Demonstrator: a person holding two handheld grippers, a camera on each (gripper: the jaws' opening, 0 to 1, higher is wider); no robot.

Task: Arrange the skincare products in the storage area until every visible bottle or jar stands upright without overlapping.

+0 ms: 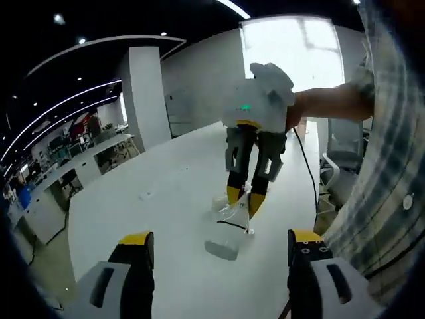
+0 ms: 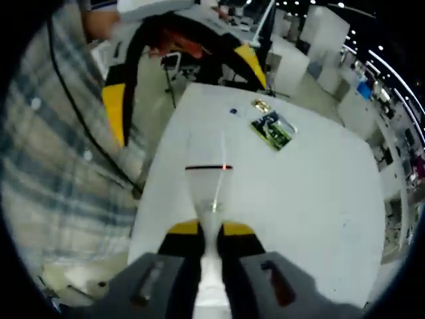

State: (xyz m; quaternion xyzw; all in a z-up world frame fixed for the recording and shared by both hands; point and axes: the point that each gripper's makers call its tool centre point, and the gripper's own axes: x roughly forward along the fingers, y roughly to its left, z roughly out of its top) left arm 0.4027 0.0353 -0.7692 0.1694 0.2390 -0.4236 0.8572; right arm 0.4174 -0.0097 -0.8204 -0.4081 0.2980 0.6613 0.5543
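A clear, seemingly black-banded bottle (image 1: 228, 229), yellow-tipped right claw (image 1: 243, 199), white table (image 1: 166, 199), plaid shirt (image 1: 388, 173).

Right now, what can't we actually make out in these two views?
- Left gripper view: the clear bottle held by the right gripper is see-through against the white table; its outline and label are unreadable.
- Right gripper view: the bottle's lower end is hidden between the jaws.
- Right gripper view: the green packet and small gold item are too small to identify.

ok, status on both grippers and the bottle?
Right gripper shut on clear bottle, bottle tilted over white table. Left gripper open, holding nothing. Green card lies apart on the table.
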